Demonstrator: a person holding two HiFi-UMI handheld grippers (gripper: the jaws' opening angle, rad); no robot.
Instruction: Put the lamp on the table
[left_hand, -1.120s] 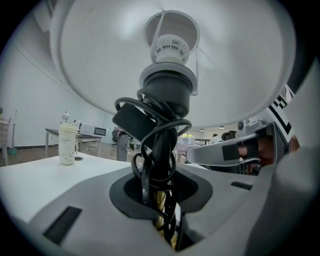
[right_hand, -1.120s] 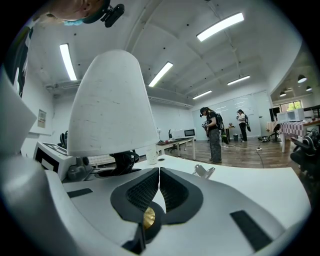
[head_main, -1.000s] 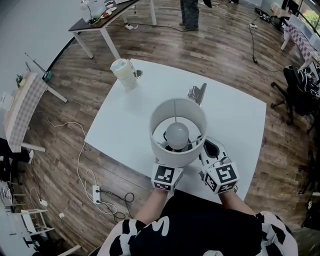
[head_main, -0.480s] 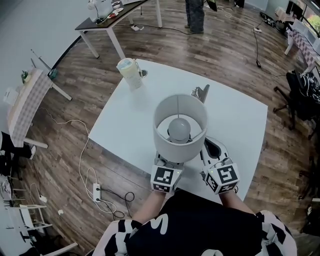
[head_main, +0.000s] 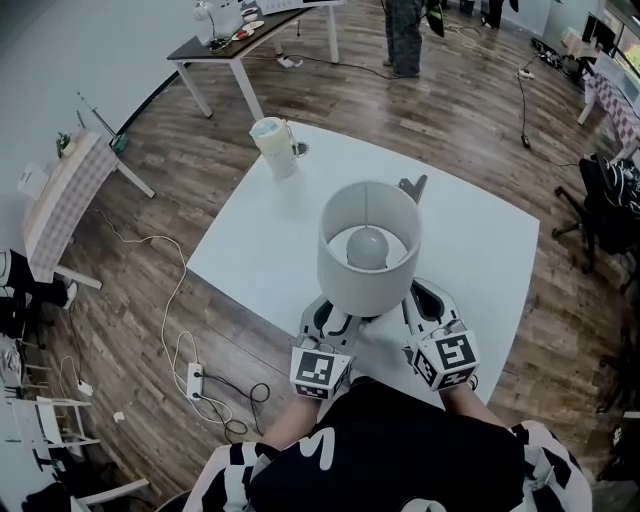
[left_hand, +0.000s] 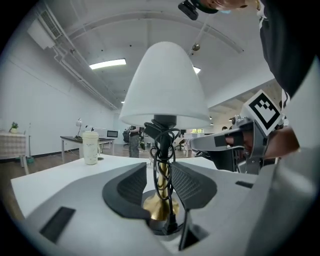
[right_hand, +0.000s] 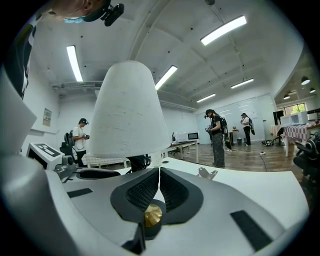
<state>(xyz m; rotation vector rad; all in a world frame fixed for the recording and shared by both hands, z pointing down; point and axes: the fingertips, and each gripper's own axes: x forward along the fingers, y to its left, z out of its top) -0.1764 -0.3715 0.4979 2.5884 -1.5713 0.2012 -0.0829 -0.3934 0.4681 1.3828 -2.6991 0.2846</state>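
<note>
White tabletop (head_main: 250, 250) in a wood-floored room. The lamp (head_main: 368, 262) stands upright near its 6 o'clock edge. The left tool (left_hand: 159, 172) has slid back toward 7 o'clock since a second ago. Its jaws are opening around the brass stem (left_hand: 161, 184) and cord (left_hand: 165, 149) without touching them. The right tool (right_hand: 158, 176), at the lamp's 4 o'clock, is closed on nothing visible. The lamp looks delivered.
</note>
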